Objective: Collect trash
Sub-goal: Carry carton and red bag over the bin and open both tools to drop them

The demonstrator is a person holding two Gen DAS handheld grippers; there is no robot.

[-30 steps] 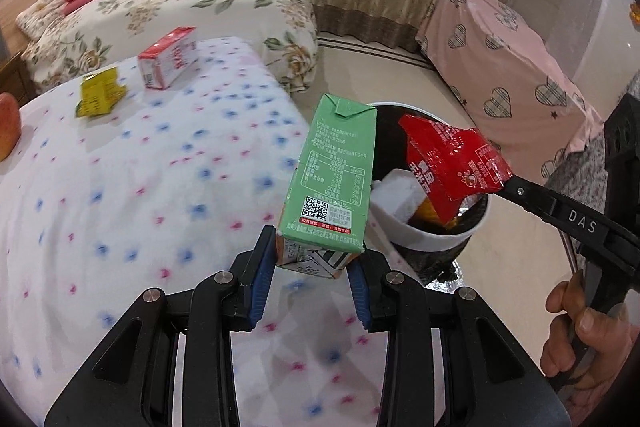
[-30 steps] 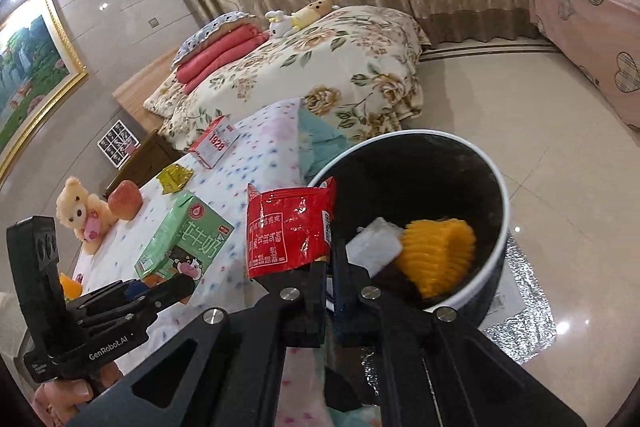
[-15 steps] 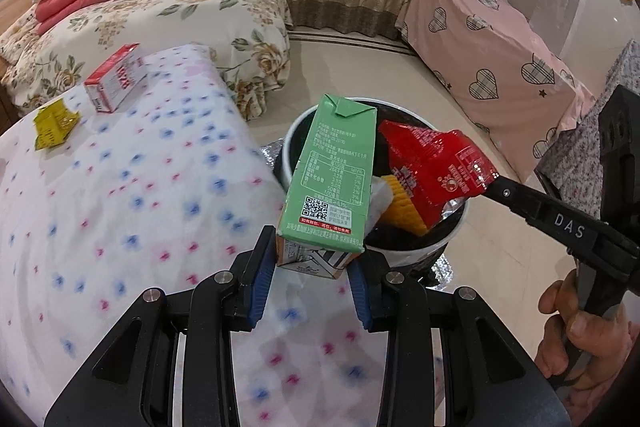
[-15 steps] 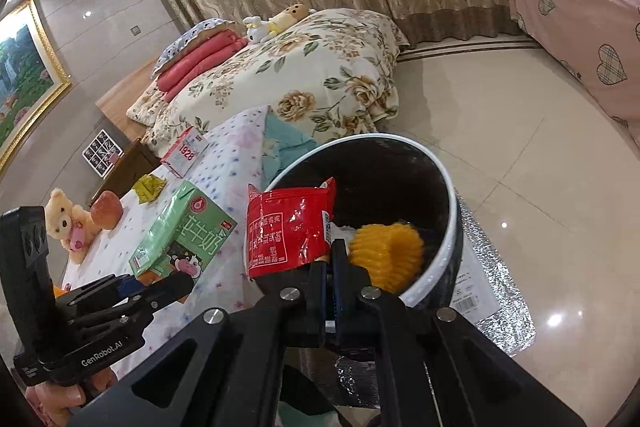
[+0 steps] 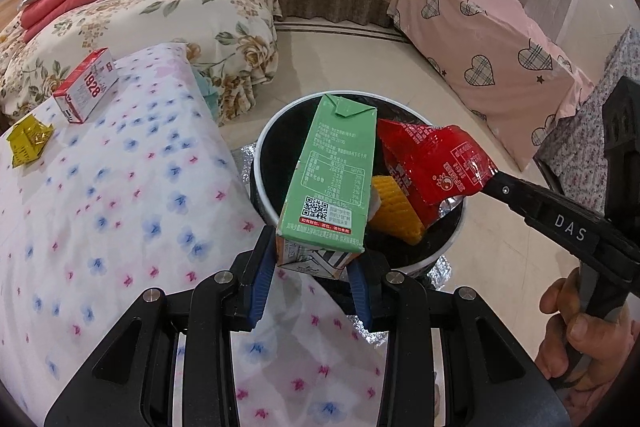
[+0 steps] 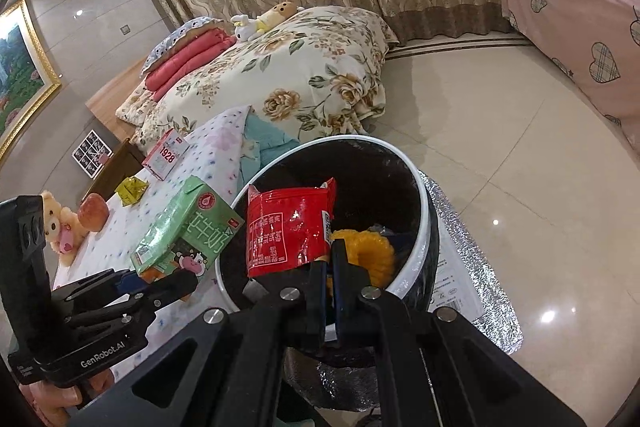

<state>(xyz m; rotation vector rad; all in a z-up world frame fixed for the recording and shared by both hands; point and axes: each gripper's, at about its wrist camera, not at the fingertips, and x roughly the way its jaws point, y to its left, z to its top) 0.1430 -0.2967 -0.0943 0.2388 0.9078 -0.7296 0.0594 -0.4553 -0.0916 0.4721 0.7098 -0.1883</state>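
Left gripper (image 5: 312,267): jaws part-way open and clamped on the bottom end of a green milk carton (image 5: 332,183), blue pads pressed to its two sides. The carton stands nearly upright, its folded top leaning over the near rim of the bin. In the right wrist view the same carton (image 6: 188,231) shows its printed face with a cartoon cow, held at the bin's left edge by the left gripper (image 6: 160,279).

Right gripper (image 6: 328,267): jaws fully closed, pinching the lower edge of a red snack wrapper (image 6: 288,231). The wrapper hangs above the bin's opening. From the left wrist view the wrapper (image 5: 436,163) sits just beside the carton, gripped at its right end by the black fingers.

Bin (image 5: 452,247): round, white rim, black liner, standing on the tiled floor next to the bed corner, on a silver foil sheet (image 6: 476,267). Inside: a yellow ridged piece (image 5: 396,215) and a pale scrap, partly hidden.

Bed cover (image 5: 100,187): white with blue and pink flowers. On it, well apart from the bin: a red and white carton (image 5: 86,85) lying on its side and a yellow packet (image 5: 28,139).

A hand (image 5: 576,327) grasps the right gripper's handle at the lower right.
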